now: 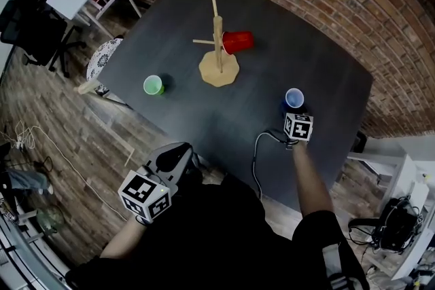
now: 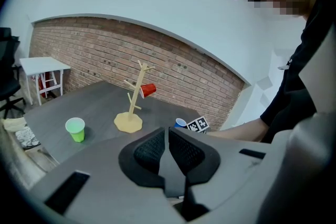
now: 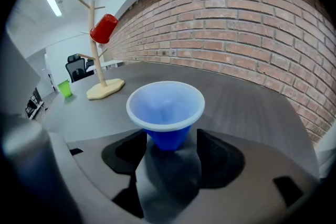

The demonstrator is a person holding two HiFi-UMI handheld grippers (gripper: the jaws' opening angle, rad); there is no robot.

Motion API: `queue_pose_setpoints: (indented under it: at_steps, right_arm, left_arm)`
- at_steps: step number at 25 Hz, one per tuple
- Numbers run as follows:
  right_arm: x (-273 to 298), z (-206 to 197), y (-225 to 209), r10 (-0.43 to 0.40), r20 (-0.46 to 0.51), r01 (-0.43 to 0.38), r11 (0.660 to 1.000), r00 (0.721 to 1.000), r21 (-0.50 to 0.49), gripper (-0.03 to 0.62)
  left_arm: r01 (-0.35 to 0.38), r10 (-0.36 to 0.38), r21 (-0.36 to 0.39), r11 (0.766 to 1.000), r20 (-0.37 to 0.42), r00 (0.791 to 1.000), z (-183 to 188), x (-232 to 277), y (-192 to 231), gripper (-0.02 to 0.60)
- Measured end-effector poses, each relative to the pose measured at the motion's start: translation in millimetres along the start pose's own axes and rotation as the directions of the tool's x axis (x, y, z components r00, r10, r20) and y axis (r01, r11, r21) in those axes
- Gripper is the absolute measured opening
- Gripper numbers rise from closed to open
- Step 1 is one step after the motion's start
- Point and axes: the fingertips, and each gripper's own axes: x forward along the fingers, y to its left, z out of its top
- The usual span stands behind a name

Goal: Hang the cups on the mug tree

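Right, blue cup point(image 3: 165, 110) first: upright and empty, whitish inside, standing toward the table's point(image 1: 204, 122) near right corner. Its narrow base sits between the jaws of the right gripper point(image 3: 170, 139), and those jaws are spread, pads not pressing on it. The red cup point(image 1: 238, 42) hangs tipped on a peg of the mug tree point(image 1: 219, 70) at mid-table. The green cup point(image 1: 153, 85) stands mouth-up toward the near left edge. The right forearm point(image 1: 309, 180) reaches out over the near edge, gripper angled down at the blue cup. The left gripper point(image 2: 168, 136) is held off the near edge beside the body, jaws pressed together on nothing.
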Motion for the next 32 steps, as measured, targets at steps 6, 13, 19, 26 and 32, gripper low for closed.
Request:
queue_pose_setpoints:
  at_steps: [6, 13, 19, 26, 32]
  right_arm:
    - [4.2, 13.7, 3.7, -0.011, -0.003, 0.011, 0.999, 1.0, -0.034, 0.263]
    - [-5.6, 16.2, 27.9, 0.068, -0.018, -0.068, 0.998, 0.998, 0.006, 0.252]
    - [-25.5, 26.8, 82.1, 0.193, 0.018, -0.194, 0.976, 0.981, 0.096, 0.25]
    - [-47.8, 45.0, 160.0, 0.329, 0.011, -0.329, 0.943, 0.944, 0.051, 0.25]
    - [-59.7, 59.4, 206.8, 0.387, -0.047, -0.388, 0.921, 0.921, -0.024, 0.25]
  left_arm:
    - [-0.056, 0.056, -0.028, 0.998, 0.0, 0.998, -2.0, -8.3, 12.4, 0.021]
    - [-0.044, 0.045, -0.041, 0.998, 0.019, 0.999, 2.1, -13.0, 17.7, 0.021]
    - [-0.018, 0.02, -0.054, 0.998, 0.033, 0.999, 3.5, -11.5, 22.0, 0.021]
    - [0.012, -0.009, -0.07, 0.997, 0.053, 0.999, 4.0, -12.5, 26.5, 0.021]
    - [0.03, -0.023, -0.086, 0.996, 0.082, 0.996, 6.8, -20.0, 36.4, 0.021]
